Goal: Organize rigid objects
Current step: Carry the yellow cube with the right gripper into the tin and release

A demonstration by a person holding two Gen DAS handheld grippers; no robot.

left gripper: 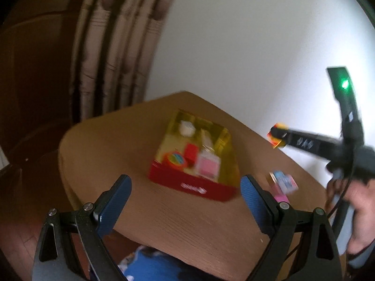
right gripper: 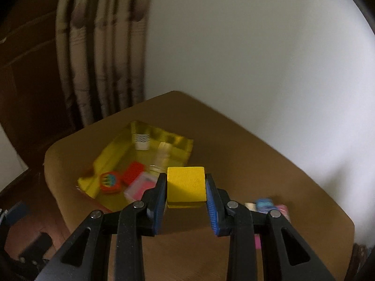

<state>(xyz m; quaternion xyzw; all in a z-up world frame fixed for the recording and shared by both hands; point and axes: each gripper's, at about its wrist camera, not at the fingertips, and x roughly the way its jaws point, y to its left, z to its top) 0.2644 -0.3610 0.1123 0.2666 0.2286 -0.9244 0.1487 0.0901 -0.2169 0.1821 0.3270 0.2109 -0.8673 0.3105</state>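
A box (left gripper: pixel 192 187) with a red outside and yellow inside sits on the wooden table (left gripper: pixel 187 229). It holds several small items: a round orange toy (left gripper: pixel 175 159), a red block (left gripper: pixel 191 153), a pink case (left gripper: pixel 208 166) and a white piece (left gripper: pixel 186 127). My left gripper (left gripper: pixel 185 187) stands open in front of the box with nothing between its fingers. My right gripper (right gripper: pixel 185 187) is shut on a yellow block (right gripper: pixel 185 185), held above the table to the right of the box (right gripper: pixel 110 159). In the left wrist view that gripper (left gripper: pixel 277 138) carries the block (left gripper: pixel 276 138) over the table's right edge.
Small pink and blue items (left gripper: pixel 284 183) lie on the table right of the box; they also show by the right gripper as pink and blue items (right gripper: pixel 267 205). A white wall (left gripper: pixel 257 46) and curtains (left gripper: pixel 117 46) stand behind. A person's hand (left gripper: pixel 358 222) grips the right tool.
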